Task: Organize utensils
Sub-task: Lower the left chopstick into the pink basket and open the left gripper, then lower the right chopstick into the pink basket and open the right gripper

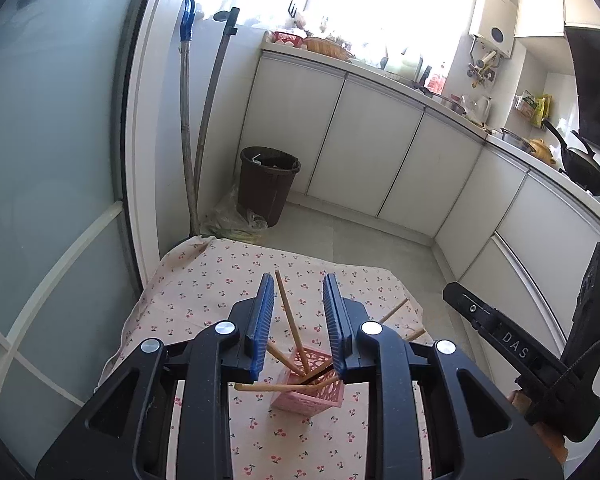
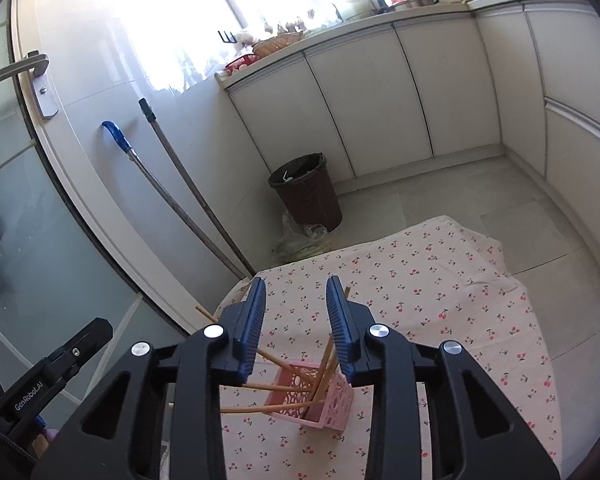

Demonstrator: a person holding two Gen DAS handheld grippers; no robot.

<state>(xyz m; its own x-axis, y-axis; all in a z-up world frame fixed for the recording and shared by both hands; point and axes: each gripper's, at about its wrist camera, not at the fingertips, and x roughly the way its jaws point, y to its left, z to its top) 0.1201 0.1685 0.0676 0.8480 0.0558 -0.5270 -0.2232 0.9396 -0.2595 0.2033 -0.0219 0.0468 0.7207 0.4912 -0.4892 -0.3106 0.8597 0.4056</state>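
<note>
Left wrist: pink basket [image 1: 308, 396] sits mid-tablecloth [image 1: 204, 276], edges clear.

A home kitchen: white cabinets [image 1: 364, 136] under a cluttered counter [image 1: 440, 96], wok [image 1: 584, 164], wall-mounted water heater [image 1: 494, 20].

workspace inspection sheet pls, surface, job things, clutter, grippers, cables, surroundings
surface: table under a cherry-print cloth, wrinkled at its far edge.
job's things: pink basket with a perforated wall stands on the cloth; several wooden chopsticks lean out of it at different angles.
clutter: nothing seen on the cloth besides the basket.
grippers: left gripper is open, blue fingers apart, one chopstick rising between them, not pressed. right gripper is open above the basket, nothing gripped.
cables: nothing seen.
surroundings: dark waste bin on the floor, two long handles leaning on the wall, white cabinets, crowded counter under a bright window.
</note>
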